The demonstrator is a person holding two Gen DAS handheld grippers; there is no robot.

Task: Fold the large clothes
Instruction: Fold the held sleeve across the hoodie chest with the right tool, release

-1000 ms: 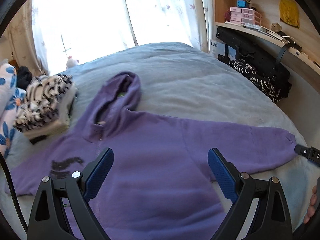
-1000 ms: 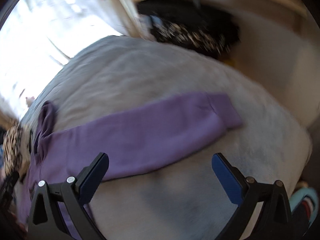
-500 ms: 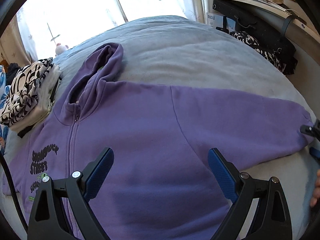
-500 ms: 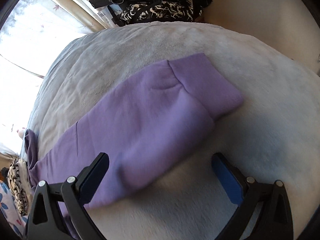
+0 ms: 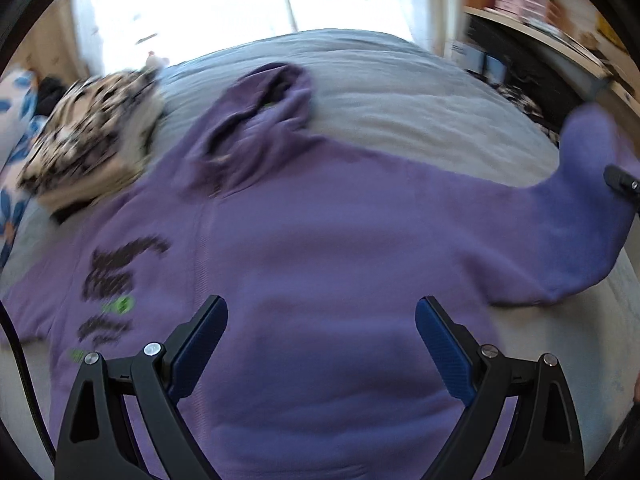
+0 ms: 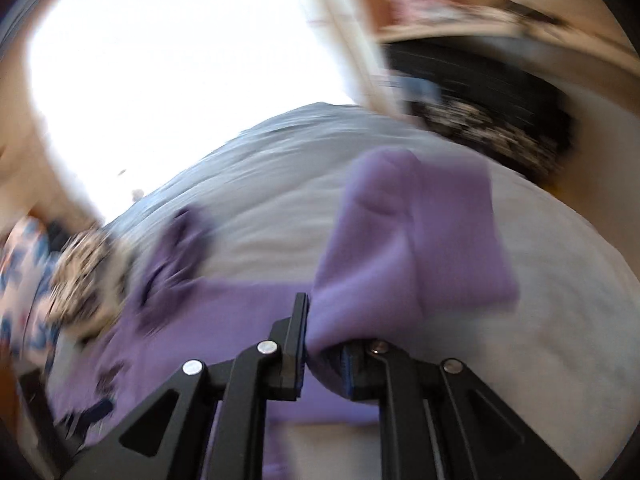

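- The purple hoodie [image 5: 320, 248] lies front-up across the grey bed cover [image 5: 380, 92], its hood [image 5: 260, 112] pointing toward 12 o'clock and its body filling the middle of the left wrist view.
- The left gripper [image 5: 320, 344] hangs over the hoodie's lower body with its jaws spread wide and nothing between them.
- The right gripper [image 6: 324, 344] has its jaws pressed onto the hoodie's sleeve [image 6: 412, 240]; the cuff end stands up above the jaws toward 12 o'clock, clear of the bed.
- In the left wrist view that raised sleeve shows at 3 o'clock, with only a dark tip of the right gripper visible at the edge.
- Both views are motion-blurred: the dark and green chest print [image 5: 116, 280] cannot be read.
- At 10 o'clock a black-and-white patterned pile [image 5: 92, 140] sits just beside the hoodie's shoulder, its outline smeared.
- The hoodie's hem is cut off at 6 o'clock behind the gripper frame.
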